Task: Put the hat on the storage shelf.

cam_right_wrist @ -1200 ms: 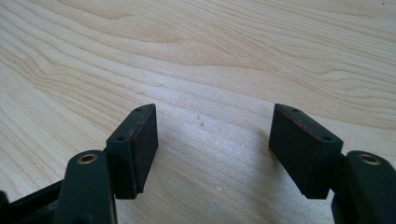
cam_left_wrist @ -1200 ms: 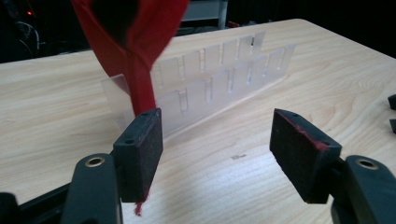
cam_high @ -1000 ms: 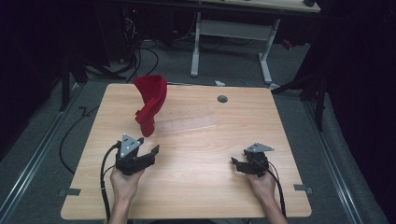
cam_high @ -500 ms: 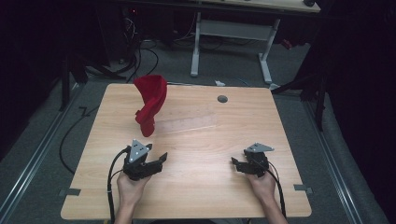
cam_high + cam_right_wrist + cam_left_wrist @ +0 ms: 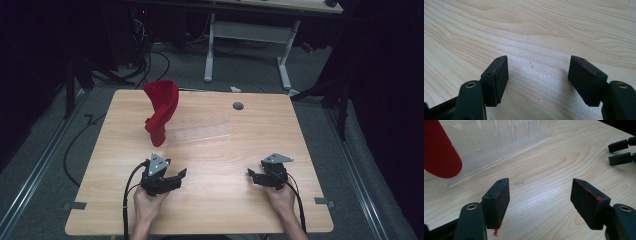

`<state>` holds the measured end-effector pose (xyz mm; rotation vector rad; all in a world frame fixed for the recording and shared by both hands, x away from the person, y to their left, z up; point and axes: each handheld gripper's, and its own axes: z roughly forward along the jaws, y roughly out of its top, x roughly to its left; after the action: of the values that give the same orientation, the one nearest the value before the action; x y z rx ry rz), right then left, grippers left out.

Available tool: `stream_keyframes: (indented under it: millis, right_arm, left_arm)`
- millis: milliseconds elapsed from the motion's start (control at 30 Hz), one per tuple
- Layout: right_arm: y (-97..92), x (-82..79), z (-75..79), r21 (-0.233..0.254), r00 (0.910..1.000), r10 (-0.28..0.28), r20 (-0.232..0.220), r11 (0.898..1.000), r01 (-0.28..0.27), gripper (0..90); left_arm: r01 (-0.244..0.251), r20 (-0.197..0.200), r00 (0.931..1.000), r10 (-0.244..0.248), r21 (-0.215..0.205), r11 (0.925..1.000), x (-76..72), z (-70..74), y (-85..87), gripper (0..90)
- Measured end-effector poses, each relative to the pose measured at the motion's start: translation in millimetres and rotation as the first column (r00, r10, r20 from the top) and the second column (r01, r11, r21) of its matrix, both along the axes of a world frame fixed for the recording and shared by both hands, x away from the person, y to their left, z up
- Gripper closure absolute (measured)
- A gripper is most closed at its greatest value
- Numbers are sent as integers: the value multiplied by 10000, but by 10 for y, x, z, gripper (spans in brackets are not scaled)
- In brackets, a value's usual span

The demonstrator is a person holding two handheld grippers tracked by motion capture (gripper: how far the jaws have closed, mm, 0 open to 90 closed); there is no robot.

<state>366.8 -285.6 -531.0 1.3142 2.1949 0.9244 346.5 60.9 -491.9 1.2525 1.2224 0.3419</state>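
A red cloth (image 5: pixel 161 112) stands upright, twisted, at the left end of a clear slotted plastic rack (image 5: pixel 202 131) on the far half of the wooden table (image 5: pixel 300 135). My left gripper (image 5: pixel 180 176) lies near the front left, open, with nothing between its pads. In the left gripper view its jaws (image 5: pixel 540 195) point at bare wood, with the red cloth (image 5: pixel 439 150) and the rack (image 5: pixel 499 140) beyond at the upper left. A red fibre clings to its left pad. My right gripper (image 5: pixel 253 176) rests at the front right, open (image 5: pixel 537 75) over bare wood.
A round cable hole (image 5: pixel 238 106) sits near the table's far edge. The right gripper's jaw tips (image 5: pixel 621 151) show at the upper right of the left gripper view. Black cables trail from both grippers over the front edge. A second desk (image 5: pixel 250 30) stands behind.
My left gripper has shifted right and toward the front edge, sinking closer to the tabletop. The right gripper, the cloth and the rack have stayed put.
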Motion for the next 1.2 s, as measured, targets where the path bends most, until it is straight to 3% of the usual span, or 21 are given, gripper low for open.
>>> stream_keyframes:
  millis: [333,600,733,900,1033,1200]
  right_arm:
    - [0,0,0,-1,10000,1,-1,10000,-1,329]
    - [0,0,0,0,10000,1,-2,10000,-1,329]
    - [-1,1,0,18,10000,-7,-13,10000,7,329]
    - [-1,1,0,15,10000,-13,-14,10000,13,329]
    - [-2,1,0,15,10000,-4,-10,10000,4,329]
    - [-1,1,0,14,10000,-4,-8,10000,4,329]
  left_arm:
    - [-38,-311,9995,41,93,9999,37,-113,-51,314]
    - [-464,-304,9984,485,644,9968,97,-238,-78,308]
    - [-546,-402,9975,575,690,9961,130,-284,-76,308]
    - [-740,-429,9960,781,907,9931,165,-342,-82,308]
    - [-945,-242,9948,988,1394,9857,171,-392,-109,309]
    - [-980,-281,9942,1033,1506,9837,186,-419,-115,310]
